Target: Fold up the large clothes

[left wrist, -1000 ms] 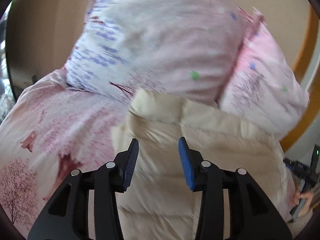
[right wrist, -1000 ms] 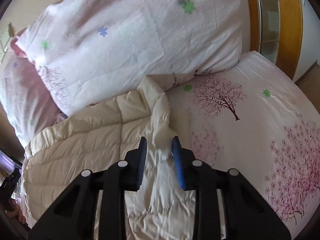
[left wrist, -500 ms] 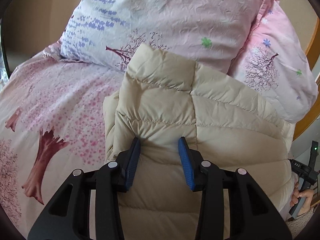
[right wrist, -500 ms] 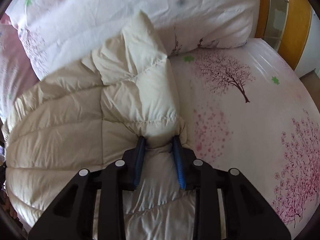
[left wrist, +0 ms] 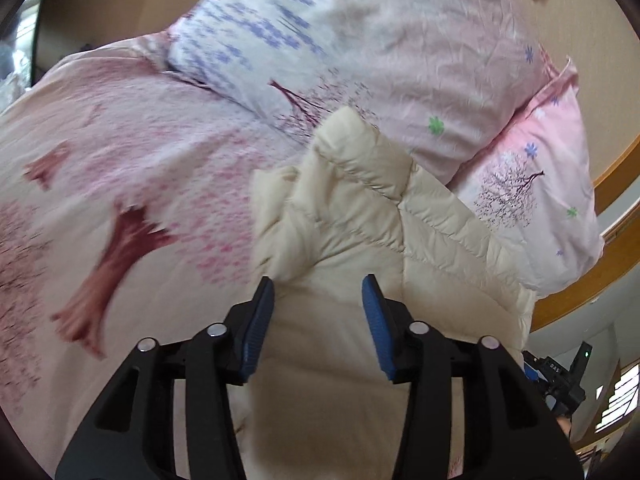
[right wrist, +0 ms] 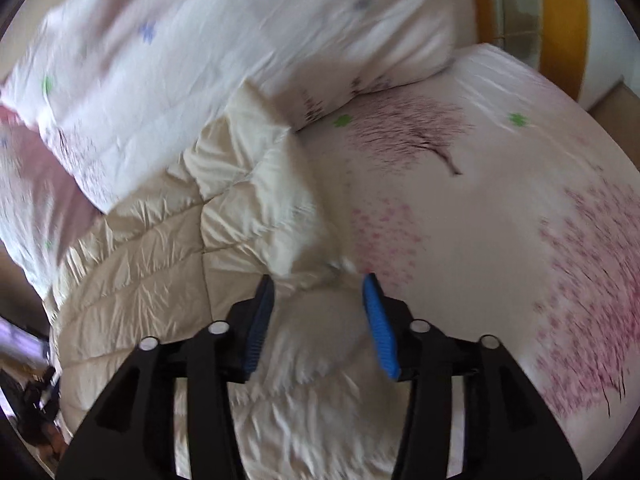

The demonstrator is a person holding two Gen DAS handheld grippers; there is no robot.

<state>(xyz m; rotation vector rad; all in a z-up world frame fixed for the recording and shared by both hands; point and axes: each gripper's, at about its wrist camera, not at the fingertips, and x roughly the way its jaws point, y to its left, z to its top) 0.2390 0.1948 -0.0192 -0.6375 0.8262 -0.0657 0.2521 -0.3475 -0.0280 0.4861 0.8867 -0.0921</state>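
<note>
Both grippers spread wide, cream jacket [left wrist: 360, 208] under/ahead of fingertips [right wrist: 370, 288]

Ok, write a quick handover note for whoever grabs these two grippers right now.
Left claw: open, holding nothing, above the cream puffer jacket.
Right claw: open, holding nothing, at the jacket's edge.
Jacket lies on the floral bedsheet, its far end against the pillows.
Done: one flap looks folded over the body.
Left: probably fold it further and tidy the bundle; its near part is out of view.
</note>
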